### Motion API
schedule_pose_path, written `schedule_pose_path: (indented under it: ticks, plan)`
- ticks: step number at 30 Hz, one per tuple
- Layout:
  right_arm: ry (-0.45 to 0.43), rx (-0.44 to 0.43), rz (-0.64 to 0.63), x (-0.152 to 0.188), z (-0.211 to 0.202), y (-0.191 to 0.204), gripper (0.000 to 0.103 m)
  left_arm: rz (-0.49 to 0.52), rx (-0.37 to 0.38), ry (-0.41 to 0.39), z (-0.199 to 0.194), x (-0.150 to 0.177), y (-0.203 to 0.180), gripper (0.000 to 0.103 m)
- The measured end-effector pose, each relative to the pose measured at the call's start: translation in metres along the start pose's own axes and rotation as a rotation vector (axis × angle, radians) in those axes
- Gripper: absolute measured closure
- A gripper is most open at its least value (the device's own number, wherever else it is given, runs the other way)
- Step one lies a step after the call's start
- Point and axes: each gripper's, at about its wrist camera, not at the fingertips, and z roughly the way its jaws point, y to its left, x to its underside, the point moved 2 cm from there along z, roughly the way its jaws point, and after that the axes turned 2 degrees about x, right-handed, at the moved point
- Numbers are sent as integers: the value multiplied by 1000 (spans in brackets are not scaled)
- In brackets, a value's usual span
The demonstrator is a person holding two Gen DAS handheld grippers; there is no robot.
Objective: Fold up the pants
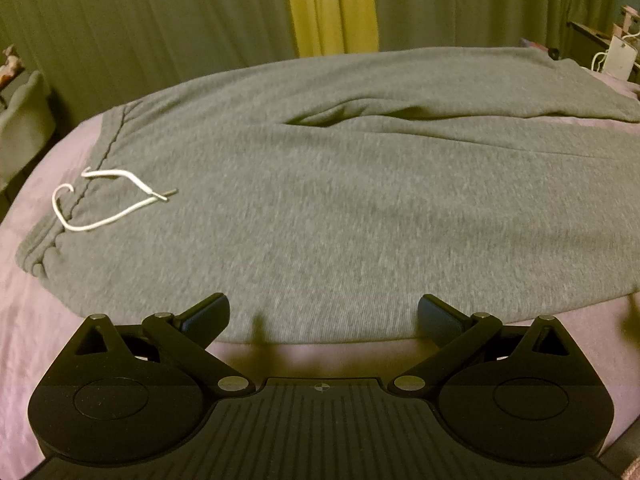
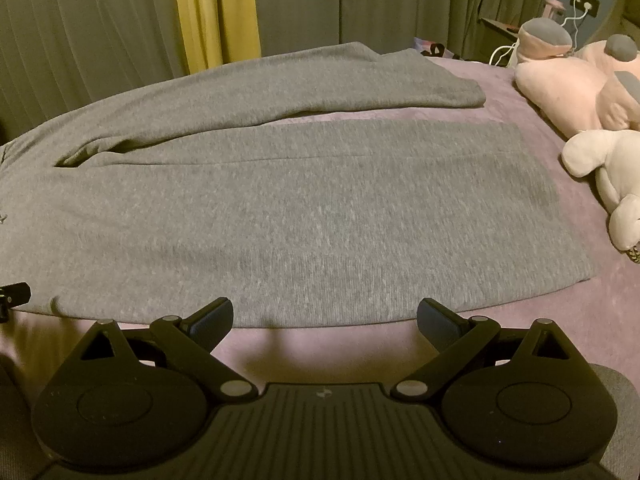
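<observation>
Both tools (image 1: 323, 312) (image 2: 325, 314) hover spread-fingered over grey pants (image 1: 320, 200).

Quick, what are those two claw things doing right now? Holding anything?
Left gripper: open, holding nothing, at the near edge of the grey pants.
Right gripper: open, holding nothing, at the near edge of the same pants.

No readable text, labels, brands or numbers in either view. Only sign: a small round quartered black-and-white mark on the left gripper (image 1: 322, 312) body, centre top edge. The right gripper (image 2: 325, 314) body has a faint mark in the same spot, too dim to make out. Pants (image 2: 256, 208): plain grey, no print or tag showing.
</observation>
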Motion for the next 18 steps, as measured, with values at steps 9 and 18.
schedule_pose_path:
  ticks: [9,18]
  plan:
    - [4,1,3,1,1,-1,4,-1,0,4,0,0,1,0]
    - [7,0,5,2,2,-3,4,-1,-2,7,0,1,1,0]
